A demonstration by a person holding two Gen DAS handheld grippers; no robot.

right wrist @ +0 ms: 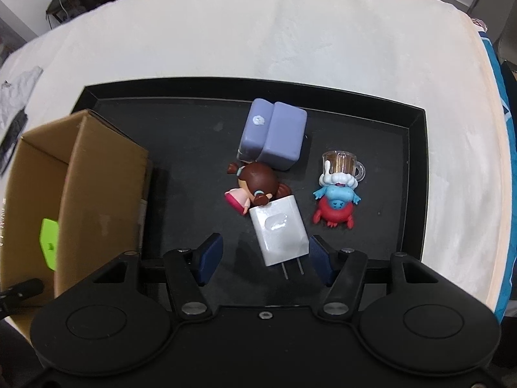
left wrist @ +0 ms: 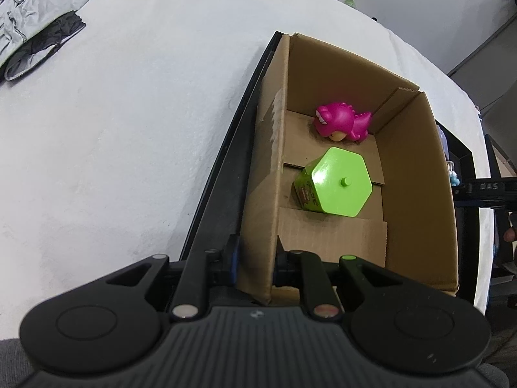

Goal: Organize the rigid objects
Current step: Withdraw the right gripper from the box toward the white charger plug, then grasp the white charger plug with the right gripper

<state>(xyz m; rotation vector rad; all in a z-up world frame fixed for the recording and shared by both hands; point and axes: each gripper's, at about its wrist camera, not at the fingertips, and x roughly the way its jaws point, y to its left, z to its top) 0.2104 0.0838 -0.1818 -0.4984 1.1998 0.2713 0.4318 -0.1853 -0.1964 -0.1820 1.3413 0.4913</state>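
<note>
White charger (right wrist: 278, 232) flat on black tray (right wrist: 416, 174), near doll (right wrist: 250, 186), between closing, not-yet-touching right claw (right wrist: 266, 260) pads: center, squeeze its sides squarely; left claw (left wrist: 255, 258) clenched on cardboard box (left wrist: 420, 174) wall.

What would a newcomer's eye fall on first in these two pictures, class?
Probably the bright green hexagonal box and the pink dinosaur toy inside the cardboard box. Then the white charger, lying on the black tray between the right gripper fingers.
</note>
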